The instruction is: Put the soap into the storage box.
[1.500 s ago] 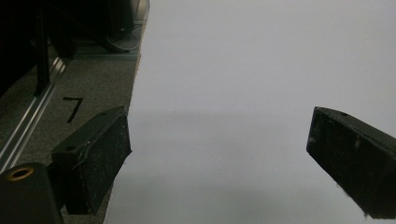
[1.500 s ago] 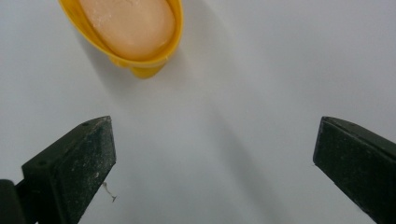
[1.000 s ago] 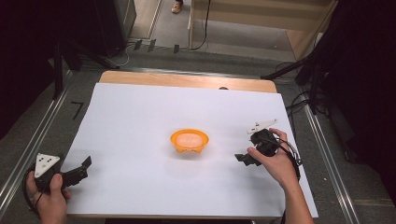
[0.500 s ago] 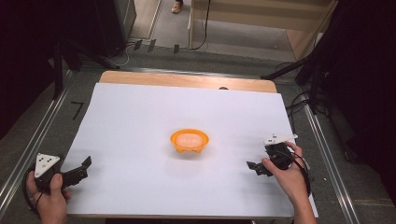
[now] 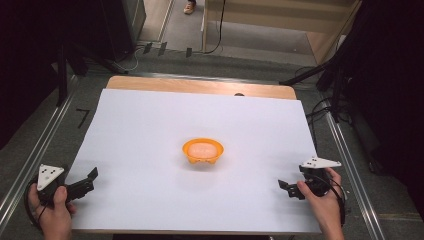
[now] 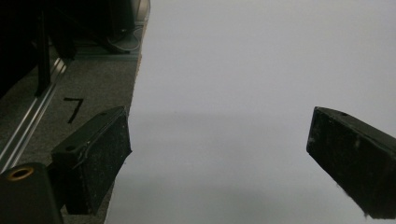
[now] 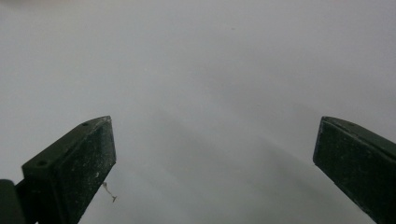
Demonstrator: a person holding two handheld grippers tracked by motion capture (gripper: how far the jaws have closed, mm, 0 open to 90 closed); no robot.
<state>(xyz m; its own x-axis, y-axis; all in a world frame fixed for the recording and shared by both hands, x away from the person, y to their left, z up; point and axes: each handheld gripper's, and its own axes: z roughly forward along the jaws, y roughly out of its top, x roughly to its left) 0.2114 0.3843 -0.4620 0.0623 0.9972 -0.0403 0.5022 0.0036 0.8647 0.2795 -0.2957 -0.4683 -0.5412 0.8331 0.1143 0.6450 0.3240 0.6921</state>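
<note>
Jaws on both grippers are standing wide apart, gripping nothing. Left gripper [image 5: 80, 186] is resting at the near left corner of the white tabletop [image 5: 150, 130], its jaws pointing right and forward, the left hand [image 5: 50, 210] wrapping it from below. Right gripper [image 5: 290, 189] is sitting low at the near right edge, jaws pointing left, held by the right hand [image 5: 325, 202]. Orange bowl [image 5: 202, 151] is sitting mid-tabletop, well apart from both.

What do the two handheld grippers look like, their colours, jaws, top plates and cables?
Both are black. The left gripper and right gripper each carry a pale grey three-cornered plate with dark dots on top, and a black cable trails from each. Up close, the jaws are flat rectangular black blocks with scuffed, dusty pads. The forearms are bare, no sleeves.
</note>
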